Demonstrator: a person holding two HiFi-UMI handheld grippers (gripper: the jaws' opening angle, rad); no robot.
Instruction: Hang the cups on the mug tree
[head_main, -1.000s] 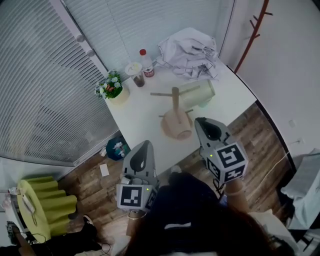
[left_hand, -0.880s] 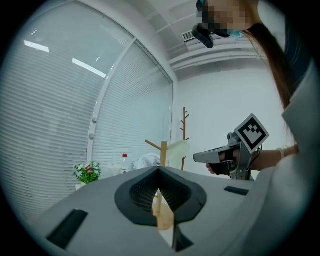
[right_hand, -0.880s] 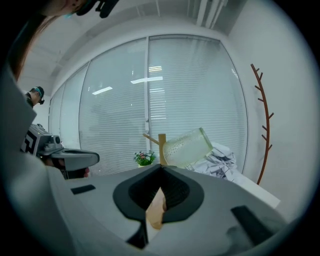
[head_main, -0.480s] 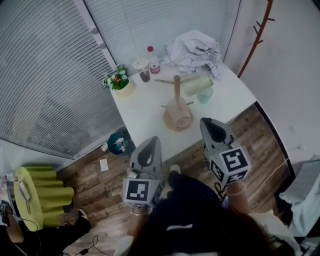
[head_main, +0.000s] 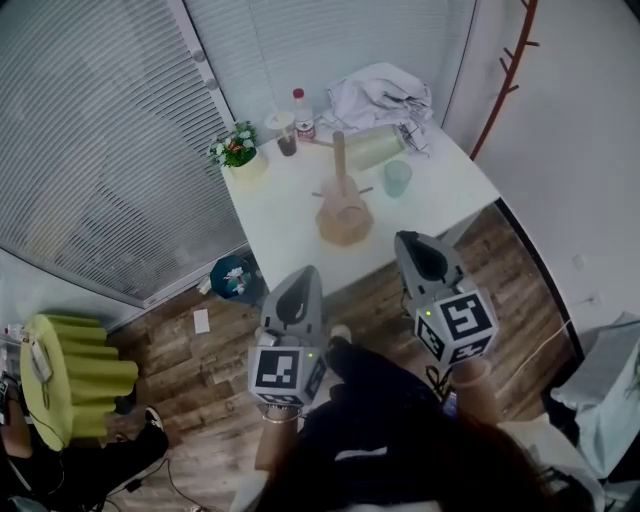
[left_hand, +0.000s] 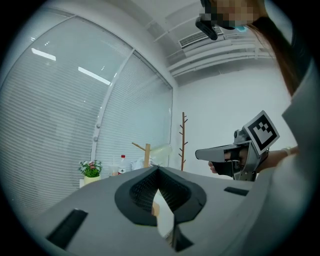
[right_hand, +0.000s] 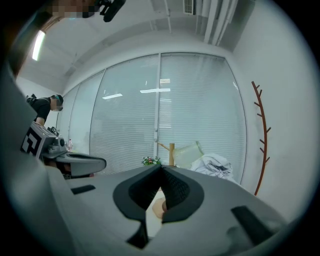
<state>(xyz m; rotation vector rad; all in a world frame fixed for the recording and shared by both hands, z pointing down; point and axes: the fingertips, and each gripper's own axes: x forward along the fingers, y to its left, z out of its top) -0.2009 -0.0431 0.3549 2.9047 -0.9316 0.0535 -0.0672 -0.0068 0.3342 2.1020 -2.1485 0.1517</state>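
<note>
Head view: left gripper (head_main: 303, 275) and right gripper (head_main: 408, 240) are held side by side over the floor (head_main: 200, 360), both short of the table (head_main: 440, 195). The mug tree (head_main: 339, 165) stands mid-table. A pale cup (head_main: 375, 148) sits tilted at a peg near its top, and a blue cup (head_main: 398, 178) stands on the table near its base.

Left gripper view: the jaws are together with nothing between them, and the mug tree stands beyond the tips.

Right gripper view: the jaws are likewise closed and empty, pointing towards the mug tree and the pale cup.
</note>
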